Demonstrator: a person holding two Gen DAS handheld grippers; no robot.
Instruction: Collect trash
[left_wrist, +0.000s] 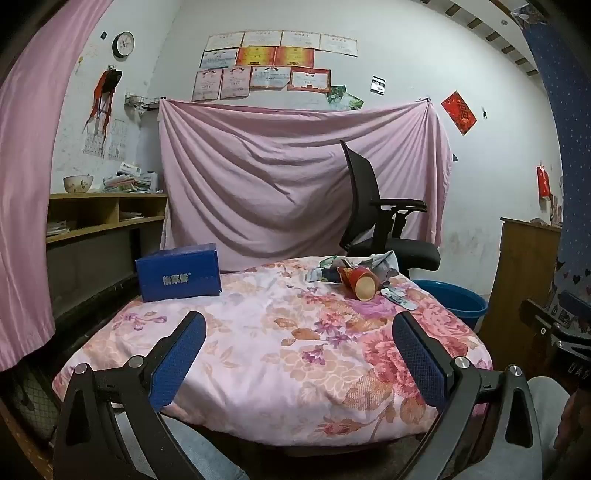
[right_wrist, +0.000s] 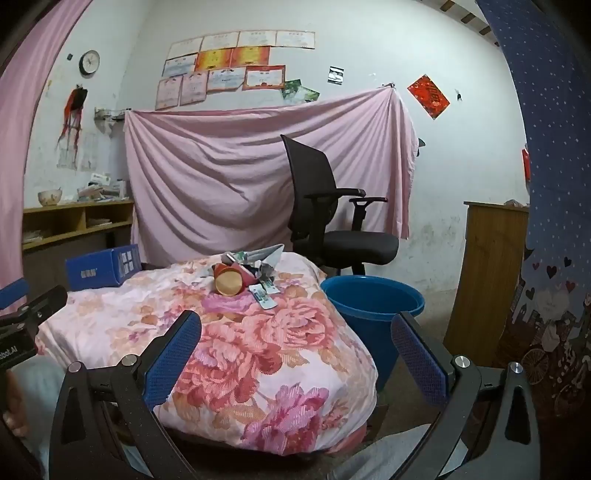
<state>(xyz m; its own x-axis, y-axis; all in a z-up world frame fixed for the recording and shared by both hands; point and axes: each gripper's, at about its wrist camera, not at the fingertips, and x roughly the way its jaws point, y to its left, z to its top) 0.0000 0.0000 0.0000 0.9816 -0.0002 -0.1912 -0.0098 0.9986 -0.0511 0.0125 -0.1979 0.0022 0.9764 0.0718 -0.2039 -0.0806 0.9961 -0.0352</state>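
A pile of trash lies at the far right of a table under a floral cloth (left_wrist: 266, 332): a red paper cup (left_wrist: 360, 282) on its side, crumpled wrappers (left_wrist: 380, 264) and a flat packet (left_wrist: 399, 297). The cup (right_wrist: 231, 281), wrappers (right_wrist: 264, 258) and packet (right_wrist: 264, 295) also show in the right wrist view. A blue bucket (right_wrist: 373, 306) stands on the floor right of the table; it also shows in the left wrist view (left_wrist: 452, 299). My left gripper (left_wrist: 297, 350) is open and empty over the table's near edge. My right gripper (right_wrist: 295, 350) is open and empty, near the table's front right corner.
A blue tissue box (left_wrist: 179, 273) stands at the table's far left. A black office chair (right_wrist: 332, 214) is behind the table and bucket. A wooden shelf (left_wrist: 103, 214) is at the left, a wooden cabinet (right_wrist: 487, 273) at the right.
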